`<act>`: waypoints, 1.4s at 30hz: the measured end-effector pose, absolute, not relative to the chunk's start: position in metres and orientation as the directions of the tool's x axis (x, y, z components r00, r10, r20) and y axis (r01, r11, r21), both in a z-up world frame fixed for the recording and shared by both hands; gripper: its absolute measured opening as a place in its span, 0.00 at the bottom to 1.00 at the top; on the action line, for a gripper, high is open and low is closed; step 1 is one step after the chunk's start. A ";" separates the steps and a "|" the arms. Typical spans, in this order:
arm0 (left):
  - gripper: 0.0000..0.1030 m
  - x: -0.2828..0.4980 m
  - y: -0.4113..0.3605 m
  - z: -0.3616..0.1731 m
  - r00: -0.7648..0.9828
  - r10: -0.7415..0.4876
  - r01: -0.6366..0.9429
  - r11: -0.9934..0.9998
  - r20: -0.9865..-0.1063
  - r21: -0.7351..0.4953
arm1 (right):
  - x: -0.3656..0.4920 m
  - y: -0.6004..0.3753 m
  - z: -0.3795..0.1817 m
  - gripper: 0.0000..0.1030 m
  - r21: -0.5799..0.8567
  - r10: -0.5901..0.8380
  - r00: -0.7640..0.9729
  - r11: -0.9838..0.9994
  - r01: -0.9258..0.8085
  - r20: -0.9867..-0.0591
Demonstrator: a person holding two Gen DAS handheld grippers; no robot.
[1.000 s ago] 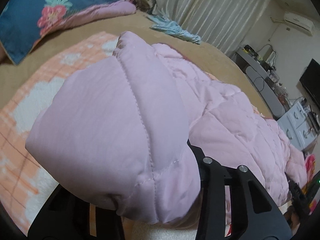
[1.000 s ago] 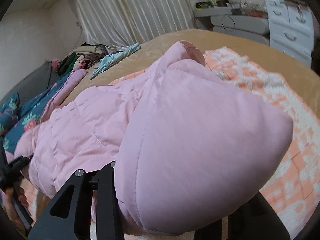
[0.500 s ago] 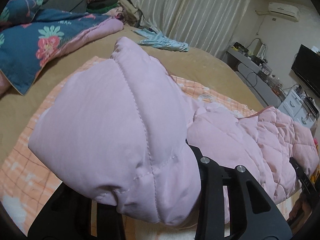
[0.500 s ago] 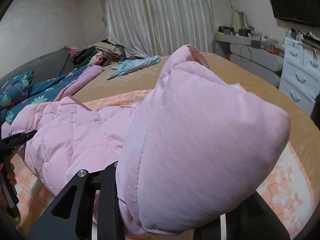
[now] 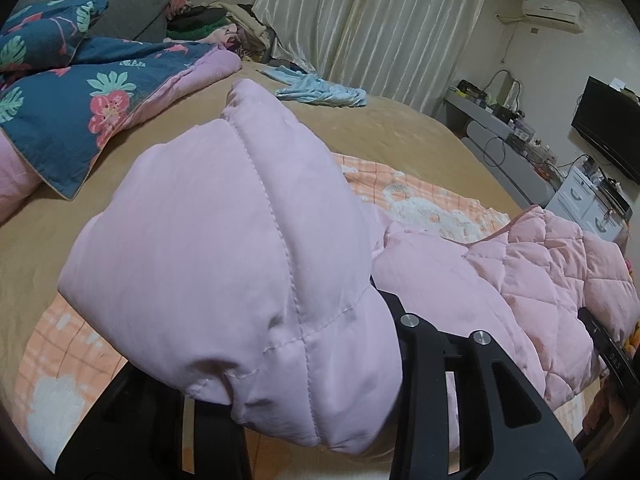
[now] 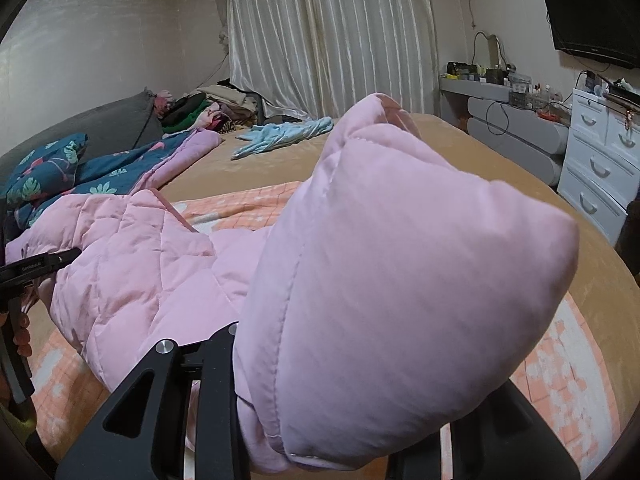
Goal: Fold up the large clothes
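Your left gripper (image 5: 304,412) and right gripper (image 6: 344,432) each clench a padded corner of the pink coat (image 5: 224,248) — fingers grasping it; the coat hangs between them above the bed (image 6: 472,160).

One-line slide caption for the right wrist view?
Right gripper clamped on a puffy pink jacket, lifted above the orange checked blanket.

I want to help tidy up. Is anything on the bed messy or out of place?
Yes. A light blue cloth lies crumpled alone on the far side of the bed, and clothes are heaped unfolded by the curtain.
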State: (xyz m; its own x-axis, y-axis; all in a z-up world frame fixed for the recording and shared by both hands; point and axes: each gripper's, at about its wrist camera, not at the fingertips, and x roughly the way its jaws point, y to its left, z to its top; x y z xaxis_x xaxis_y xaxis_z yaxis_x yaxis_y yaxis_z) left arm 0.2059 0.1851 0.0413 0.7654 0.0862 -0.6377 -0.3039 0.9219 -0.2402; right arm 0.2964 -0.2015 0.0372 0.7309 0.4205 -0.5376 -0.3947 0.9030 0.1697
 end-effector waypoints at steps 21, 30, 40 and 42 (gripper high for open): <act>0.28 0.160 0.193 0.028 0.749 0.067 -0.292 0.926 -0.659 -0.238 | 0.246 -0.217 0.031 0.28 0.188 0.414 0.717 0.907 -0.376 -0.561; 0.28 0.147 0.197 0.020 0.736 0.060 -0.295 0.925 -0.674 -0.240 | 0.231 -0.226 0.018 0.29 0.226 0.413 0.708 0.910 -0.348 -0.573; 0.30 0.130 0.202 0.007 0.720 0.047 -0.296 0.923 -0.692 -0.245 | 0.217 -0.236 0.011 0.29 0.251 0.408 0.700 0.913 -0.321 -0.586; 0.30 0.127 0.204 0.004 0.718 0.043 -0.295 0.923 -0.694 -0.248 | 0.214 -0.238 0.008 0.29 0.262 0.408 0.698 0.913 -0.313 -0.589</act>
